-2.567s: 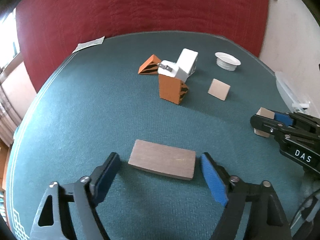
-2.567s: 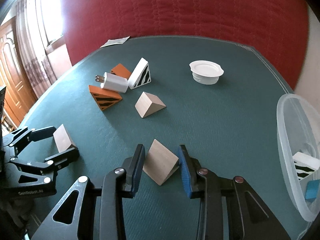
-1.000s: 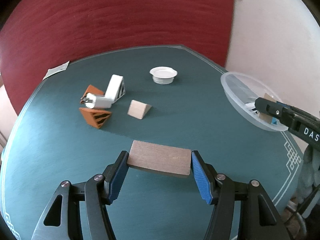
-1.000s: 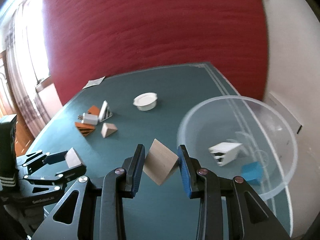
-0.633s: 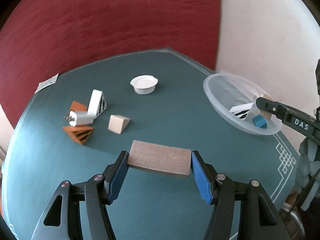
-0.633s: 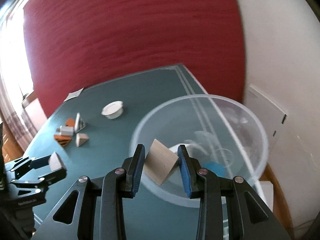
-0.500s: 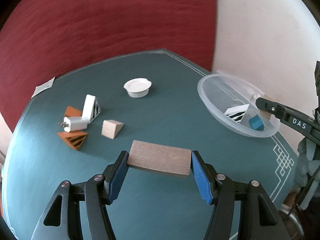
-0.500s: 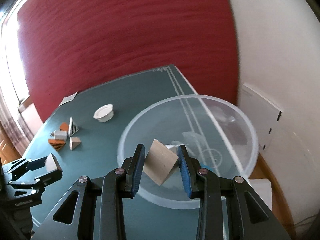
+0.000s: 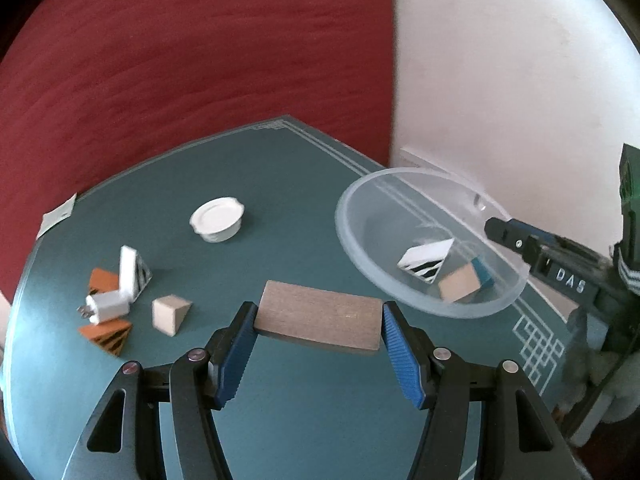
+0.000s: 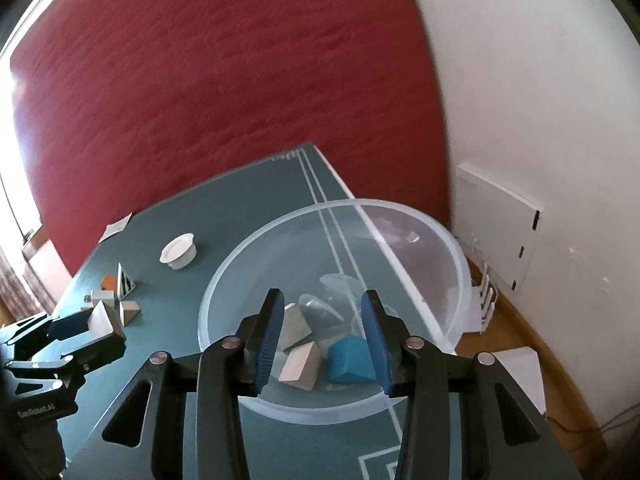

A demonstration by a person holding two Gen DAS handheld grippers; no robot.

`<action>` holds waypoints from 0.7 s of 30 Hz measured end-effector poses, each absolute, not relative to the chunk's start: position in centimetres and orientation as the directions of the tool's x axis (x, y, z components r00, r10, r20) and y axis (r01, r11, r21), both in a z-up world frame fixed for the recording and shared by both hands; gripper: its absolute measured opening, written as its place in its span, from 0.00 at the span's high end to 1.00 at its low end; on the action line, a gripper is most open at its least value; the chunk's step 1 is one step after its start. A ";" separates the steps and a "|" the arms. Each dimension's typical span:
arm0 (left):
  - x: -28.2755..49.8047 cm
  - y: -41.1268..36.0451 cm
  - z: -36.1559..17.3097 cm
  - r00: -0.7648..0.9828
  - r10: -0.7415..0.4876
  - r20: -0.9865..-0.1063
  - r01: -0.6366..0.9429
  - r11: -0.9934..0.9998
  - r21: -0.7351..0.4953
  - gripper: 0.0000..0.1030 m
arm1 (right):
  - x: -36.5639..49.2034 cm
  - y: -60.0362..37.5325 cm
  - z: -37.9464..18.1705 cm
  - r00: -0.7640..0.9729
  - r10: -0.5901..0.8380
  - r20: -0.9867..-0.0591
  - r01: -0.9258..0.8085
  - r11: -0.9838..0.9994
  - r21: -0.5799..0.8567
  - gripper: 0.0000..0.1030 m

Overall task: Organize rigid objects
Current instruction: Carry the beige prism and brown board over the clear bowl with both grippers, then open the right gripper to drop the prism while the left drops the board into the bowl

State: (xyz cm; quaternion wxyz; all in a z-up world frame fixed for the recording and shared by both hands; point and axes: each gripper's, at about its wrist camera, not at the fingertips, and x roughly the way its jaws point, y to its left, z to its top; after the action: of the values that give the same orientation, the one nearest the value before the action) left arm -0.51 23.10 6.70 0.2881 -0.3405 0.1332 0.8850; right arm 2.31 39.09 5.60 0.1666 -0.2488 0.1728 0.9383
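Observation:
My left gripper (image 9: 318, 322) is shut on a flat brown wooden block (image 9: 320, 320) and holds it above the green table. It also shows in the right wrist view (image 10: 80, 334). My right gripper (image 10: 324, 336) is open and empty above the clear plastic bowl (image 10: 248, 260). In the bowl lie a tan wooden wedge (image 10: 300, 364), a blue block (image 10: 348, 360) and a striped white wedge (image 9: 426, 260). The right gripper shows at the bowl's right rim in the left wrist view (image 9: 504, 232).
On the table's left lie a tan wedge (image 9: 170, 314), a white charger plug (image 9: 106, 306), two orange striped wedges (image 9: 106, 338) and a white striped wedge (image 9: 134, 274). A white lid (image 9: 218, 218) sits further back. The table's corner edge is behind the bowl.
My right gripper has opened and the tan wedge has dropped into the bowl. My left gripper, still holding the brown block, has moved closer to the bowl.

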 end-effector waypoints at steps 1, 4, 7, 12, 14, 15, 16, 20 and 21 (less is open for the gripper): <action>-0.7 23.5 6.7 -0.595 0.427 -0.681 -0.608 -0.793 0.034 0.37 | 2.3 39.1 5.6 -0.820 0.235 -0.522 -0.406 -0.882 0.241 0.59; -1.1 24.9 6.6 -0.575 0.448 -0.684 -0.630 -0.776 0.021 0.37 | 2.7 39.0 5.7 -0.817 0.266 -0.512 -0.431 -0.872 0.234 0.59; -1.3 26.4 6.4 -0.563 0.458 -0.688 -0.646 -0.763 0.021 0.37 | 2.8 39.0 5.8 -0.817 0.284 -0.501 -0.447 -0.862 0.239 0.59; -1.7 29.1 6.0 -0.546 0.472 -0.692 -0.669 -0.743 0.021 0.37 | 3.0 38.8 5.8 -0.823 0.294 -0.487 -0.453 -0.856 0.249 0.59; -2.2 30.0 5.6 -0.542 0.475 -0.693 -0.675 -0.737 0.023 0.37 | 3.1 38.8 5.9 -0.827 0.305 -0.473 -0.457 -0.854 0.249 0.59; -2.2 30.3 5.6 -0.541 0.476 -0.694 -0.678 -0.734 0.025 0.37 | 3.3 38.9 6.0 -0.828 0.315 -0.463 -0.463 -0.850 0.251 0.59; -2.3 30.5 5.4 -0.539 0.477 -0.695 -0.682 -0.731 0.028 0.37 | 3.5 39.0 6.1 -0.829 0.323 -0.456 -0.469 -0.846 0.253 0.59; -2.7 31.1 4.9 -0.532 0.481 -0.697 -0.690 -0.723 0.027 0.32 | 3.9 39.4 6.1 -0.829 0.352 -0.435 -0.491 -0.831 0.263 0.52; -2.8 31.1 4.8 -0.532 0.479 -0.698 -0.686 -0.727 0.024 0.20 | 3.9 39.4 6.1 -0.828 0.357 -0.433 -0.495 -0.828 0.262 0.50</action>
State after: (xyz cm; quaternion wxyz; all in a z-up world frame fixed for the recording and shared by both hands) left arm -2.83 31.08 4.77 0.3377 -0.3461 0.1493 0.8625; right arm 3.91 39.36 6.07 0.2272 -0.1860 0.1849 0.9379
